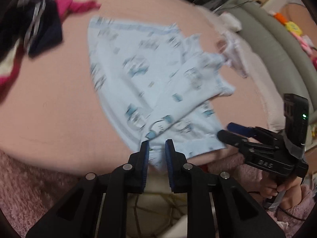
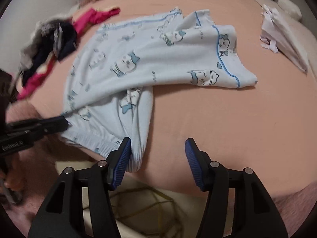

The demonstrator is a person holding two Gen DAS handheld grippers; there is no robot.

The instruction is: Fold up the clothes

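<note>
Left wrist view: your left gripper [image 1: 157, 144] stands slightly parted over the near waistband of the pale blue printed garment [image 1: 150, 75], gripping nothing; the garment lies on the pink bed [image 1: 49, 103].

Right wrist view: your right gripper [image 2: 158, 144] gapes about half open at the same waistband, empty. Step in hand appears to be regrasping; next, pinch both waistband corners.
</note>
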